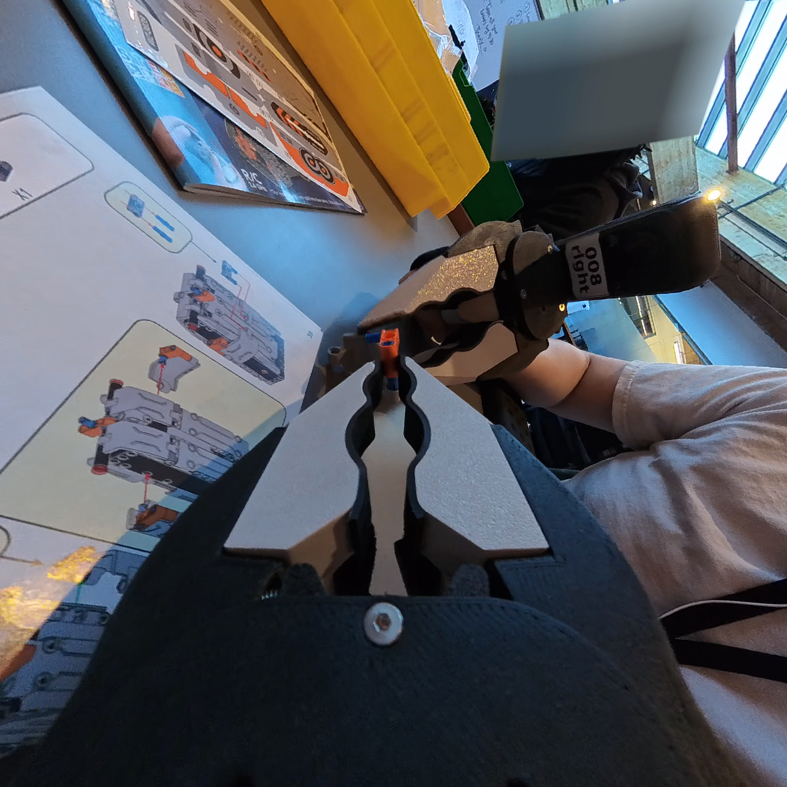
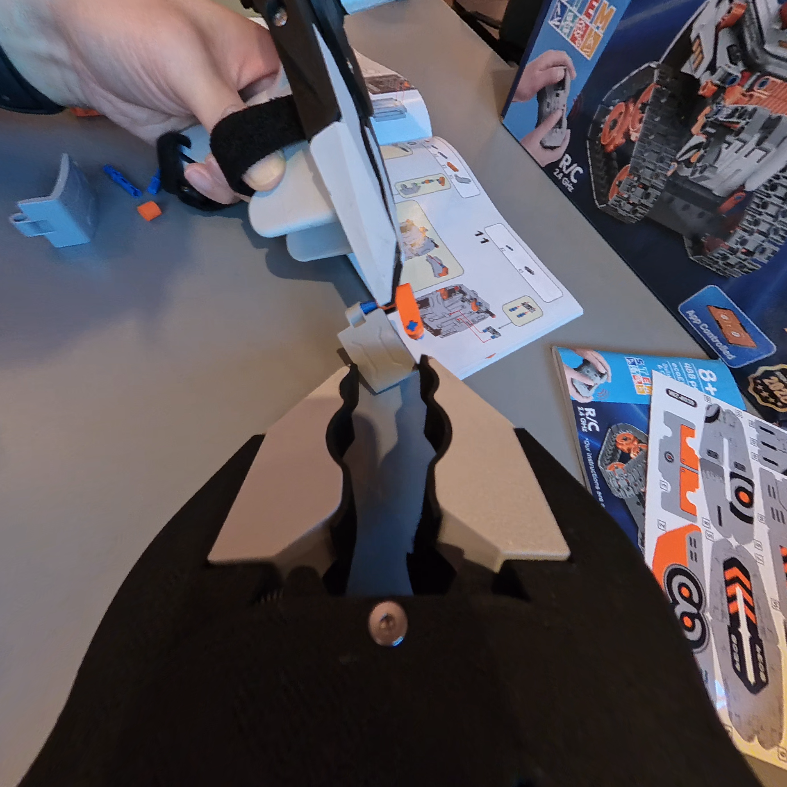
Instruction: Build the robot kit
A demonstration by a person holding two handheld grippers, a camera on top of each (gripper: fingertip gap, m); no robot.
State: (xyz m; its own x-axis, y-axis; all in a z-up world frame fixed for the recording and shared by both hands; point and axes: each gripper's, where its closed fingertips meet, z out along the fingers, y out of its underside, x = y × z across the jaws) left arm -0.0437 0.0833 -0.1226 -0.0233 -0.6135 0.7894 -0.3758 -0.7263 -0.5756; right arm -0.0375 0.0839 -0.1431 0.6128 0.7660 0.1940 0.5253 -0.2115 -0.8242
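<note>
left gripper (image 1: 388, 366) at frame centre in the left wrist view, fingers closed on a small orange plastic connector piece (image 1: 389, 350) with a blue pin through it, pinched right at the tips. right gripper (image 2: 385, 374) at centre of the right wrist view, fingers closed on the lower edge of a pale grey moulded plastic panel (image 2: 377, 355), held above the grey bench (image 2: 170, 362). the orange piece sits against the panel's upper corner, where a blue peg (image 2: 367, 306) pokes from a grey lug; whether it is seated or only touching, cannot tell. an open white instruction booklet with build diagrams (image 2: 481, 272) lies just behind the two parts. at the left of the right wrist view, loose on the bench: a second grey panel piece (image 2: 55, 213), thin blue pins (image 2: 121, 181), a small orange bush (image 2: 149, 210). a sticker sheet in grey and orange (image 2: 724, 532) at lower right, on a blue manual; a big blue toy box (image 2: 664, 140) at upper right. yellow plastic bin (image 1: 383, 93) at the top of the left wrist view. judged risks: both grips are shallow, at the tips, so a sideways push could twist the orange piece out or let the panel pivot; a peg meeting its hole off-axis would likely jam; a dropped part would land among the loose pieces or on the booklet.
</note>
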